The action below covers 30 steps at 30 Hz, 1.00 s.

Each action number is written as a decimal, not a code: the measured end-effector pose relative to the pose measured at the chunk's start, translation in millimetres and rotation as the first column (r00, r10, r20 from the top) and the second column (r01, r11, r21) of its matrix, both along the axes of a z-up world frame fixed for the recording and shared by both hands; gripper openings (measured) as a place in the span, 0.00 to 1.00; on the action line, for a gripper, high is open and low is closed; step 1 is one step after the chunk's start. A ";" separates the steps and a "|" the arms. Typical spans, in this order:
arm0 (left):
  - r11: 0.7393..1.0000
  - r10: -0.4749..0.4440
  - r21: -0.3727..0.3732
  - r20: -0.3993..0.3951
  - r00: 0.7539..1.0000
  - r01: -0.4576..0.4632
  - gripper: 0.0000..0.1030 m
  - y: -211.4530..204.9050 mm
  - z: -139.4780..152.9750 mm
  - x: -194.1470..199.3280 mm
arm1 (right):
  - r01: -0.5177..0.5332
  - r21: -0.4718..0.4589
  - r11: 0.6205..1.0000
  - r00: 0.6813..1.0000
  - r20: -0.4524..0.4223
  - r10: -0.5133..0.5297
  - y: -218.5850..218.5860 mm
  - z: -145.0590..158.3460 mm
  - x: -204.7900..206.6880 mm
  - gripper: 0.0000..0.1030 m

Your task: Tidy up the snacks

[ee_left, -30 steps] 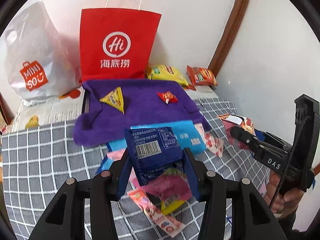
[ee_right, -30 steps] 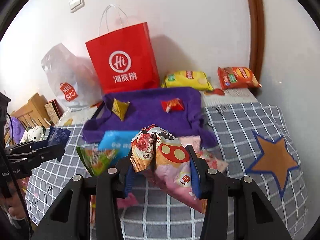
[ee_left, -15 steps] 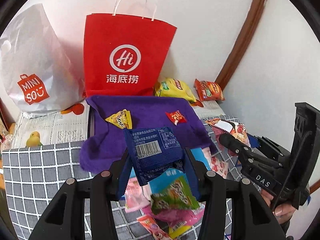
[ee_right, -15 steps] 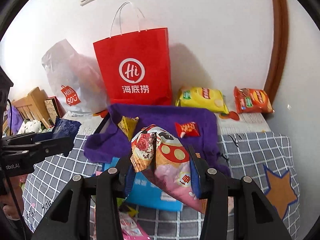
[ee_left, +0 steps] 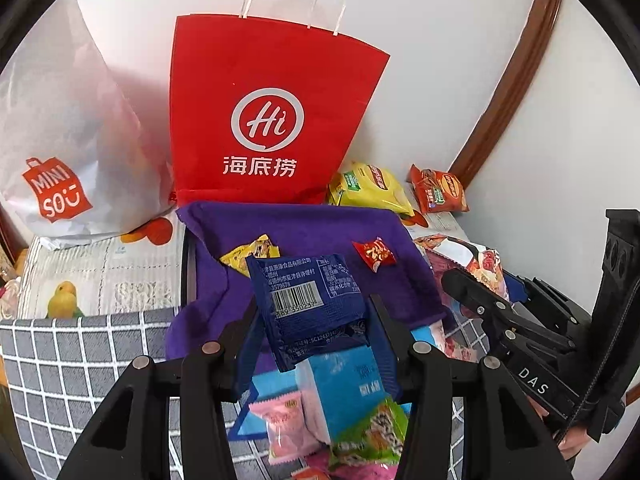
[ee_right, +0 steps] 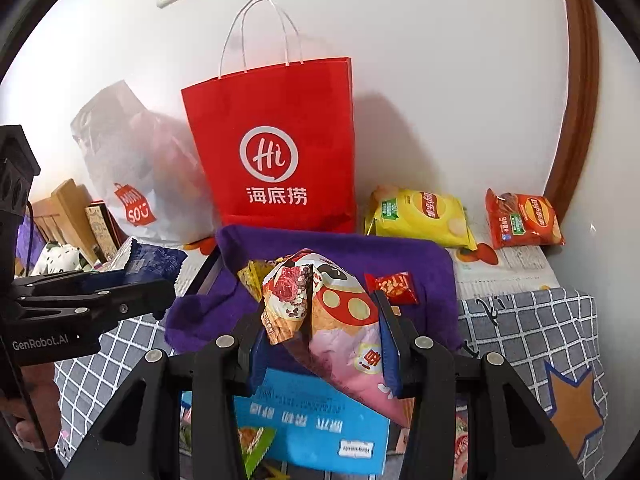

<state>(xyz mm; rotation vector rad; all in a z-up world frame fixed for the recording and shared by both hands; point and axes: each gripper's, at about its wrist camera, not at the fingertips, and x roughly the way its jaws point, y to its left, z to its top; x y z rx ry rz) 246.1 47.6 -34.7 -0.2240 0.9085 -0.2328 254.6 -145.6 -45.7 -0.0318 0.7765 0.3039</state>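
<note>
White wall behind red paper bag [ee_right: 276,152] and purple cloth [ee_left: 304,232] on checked cover [ee_right: 532,332] | left gripper [ee_left: 312,320] clamped on dark blue snack packet [ee_left: 308,296], raised over cloth edge | right gripper [ee_right: 320,332] clamped on pink mushroom-print snack bag [ee_right: 340,320] above light blue box [ee_right: 320,428]

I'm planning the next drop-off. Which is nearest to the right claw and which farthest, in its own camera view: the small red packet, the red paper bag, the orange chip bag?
From the right claw:
1. Small red packet, just ahead on the purple cloth, slightly right.
2. Red paper bag, standing behind the cloth, centre.
3. Orange chip bag, far right, by the wall.
</note>
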 end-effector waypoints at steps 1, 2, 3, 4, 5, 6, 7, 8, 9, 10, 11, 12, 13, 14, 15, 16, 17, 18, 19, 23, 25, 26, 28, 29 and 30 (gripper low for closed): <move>1.000 0.000 -0.001 -0.002 1.000 0.000 0.46 -0.1 -1.1 3.5 | 0.003 -0.004 1.000 1.000 0.000 -0.003 -0.1 -1.3 3.1 0.44; 1.000 -0.001 -0.001 -0.003 1.000 0.001 0.46 -0.4 -2.5 7.5 | 0.005 -0.008 1.000 1.000 -0.001 -0.005 -0.1 -2.7 5.4 0.44; 1.000 -0.001 -0.001 -0.004 1.000 0.001 0.46 -0.4 -3.5 10.3 | 0.008 -0.011 1.000 1.000 -0.004 -0.008 -0.2 -4.7 9.2 0.44; 1.000 -0.002 -0.002 -0.006 1.000 0.002 0.46 -0.4 -5.2 13.9 | 0.009 -0.012 1.000 1.000 -0.006 -0.009 -0.3 -6.0 12.1 0.44; 1.000 -0.003 -0.002 -0.007 1.000 0.003 0.46 -0.4 -6.6 16.7 | 0.011 -0.014 1.000 1.000 -0.008 -0.011 -0.5 -7.5 14.9 0.44; 1.000 -0.005 -0.002 -0.008 1.000 0.005 0.46 -0.3 -7.8 19.1 | 0.015 -0.016 1.000 1.000 -0.010 -0.015 -0.8 -9.1 17.8 0.44; 1.000 -0.005 -0.001 -0.009 1.000 0.005 0.46 0.0 -9.7 23.0 | 0.019 -0.016 1.000 1.000 -0.013 -0.019 -1.5 -11.1 20.9 0.44; 1.000 -0.003 -0.001 -0.009 1.000 0.003 0.46 0.7 -10.6 25.3 | 0.020 -0.015 1.000 1.000 -0.016 -0.020 -2.0 -12.6 23.3 0.44; 1.000 -0.001 -0.002 -0.010 1.000 0.001 0.46 1.6 -12.1 28.2 | 0.022 -0.017 1.000 1.000 -0.020 -0.022 -2.4 -15.1 27.0 0.44; 1.000 0.000 -0.004 -0.012 1.000 0.000 0.46 2.1 -13.6 31.2 | 0.025 -0.020 0.999 0.999 -0.021 -0.025 -2.5 -17.0 29.5 0.44; 1.000 0.001 -0.006 -0.015 1.000 -0.001 0.46 3.1 -15.4 34.7 | 0.027 -0.022 0.999 0.999 -0.024 -0.028 -2.8 -19.0 32.1 0.44; 1.000 0.002 -0.007 -0.018 1.000 -0.002 0.46 4.1 -16.7 36.9 | 0.028 -0.022 0.999 0.999 -0.027 -0.028 -2.8 -21.1 34.7 0.44; 1.000 0.004 -0.006 -0.020 1.000 -0.004 0.46 5.1 -18.7 40.0 | 0.028 -0.023 0.999 0.999 -0.029 -0.028 -2.6 -23.2 37.3 0.44; 1.000 0.009 -0.003 -0.022 1.000 -0.009 0.46 6.4 -21.0 43.1 | 0.028 -0.027 0.999 0.999 -0.031 -0.029 -2.6 -26.3 40.8 0.44; 1.000 0.015 0.004 -0.025 1.000 -0.015 0.46 7.9 -23.7 46.2 | 0.029 -0.029 0.999 0.999 -0.032 -0.030 -2.5 -28.5 43.0 0.44; 1.000 0.020 0.011 -0.030 0.999 -0.020 0.46 9.6 -26.6 49.2 | 0.030 -0.030 0.999 0.999 -0.035 -0.031 -2.9 -31.0 45.7 0.44; 1.000 0.026 0.018 -0.034 0.999 -0.025 0.46 11.2 -29.2 51.4 | 0.032 -0.029 0.999 0.999 -0.040 -0.033 -3.7 -34.5 49.4 0.44; 0.999 0.032 0.024 -0.041 0.999 -0.032 0.46 13.1 -32.6 54.2 | 0.033 -0.028 0.999 0.998 -0.044 -0.034 -4.3 -37.0 52.2 0.44; 0.999 0.039 0.027 -0.048 0.998 -0.038 0.46 15.3 -36.2 57.0 | 0.034 -0.028 0.999 0.998 -0.049 -0.035 -5.1 -40.5 55.6 0.44; 0.998 0.065 0.024 -0.095 0.993 -0.063 0.46 26.6 -55.0 67.5 | 0.036 -0.036 0.999 0.997 -0.066 -0.038 -7.5 -51.6 66.4 0.44; 0.997 0.071 0.029 -0.123 0.990 -0.068 0.46 29.9 -64.8 72.4 | 0.034 -0.039 0.999 0.996 -0.075 -0.037 -8.8 -57.7 71.4 0.44; 0.997 0.069 0.031 -0.134 0.989 -0.066 0.46 30.2 -68.5 74.2 | 0.032 -0.040 0.999 0.996 -0.081 -0.036 -9.3 -60.5 73.7 0.44; 0.997 0.070 0.032 -0.149 0.986 -0.066 0.46 30.7 -75.1 76.6 | 0.035 -0.042 0.999 0.995 -0.092 -0.038 -11.0 -67.5 78.2 0.44; 0.997 0.070 0.035 -0.160 0.985 -0.065 0.46 30.4 -79.2 78.0 | 0.035 -0.043 0.998 0.994 -0.097 -0.039 -11.7 -70.2 80.1 0.44; 0.997 0.066 0.041 -0.171 0.983 -0.060 0.46 29.4 -83.1 79.5 | 0.036 -0.045 0.998 0.994 -0.103 -0.041 -13.1 -73.6 82.0 0.44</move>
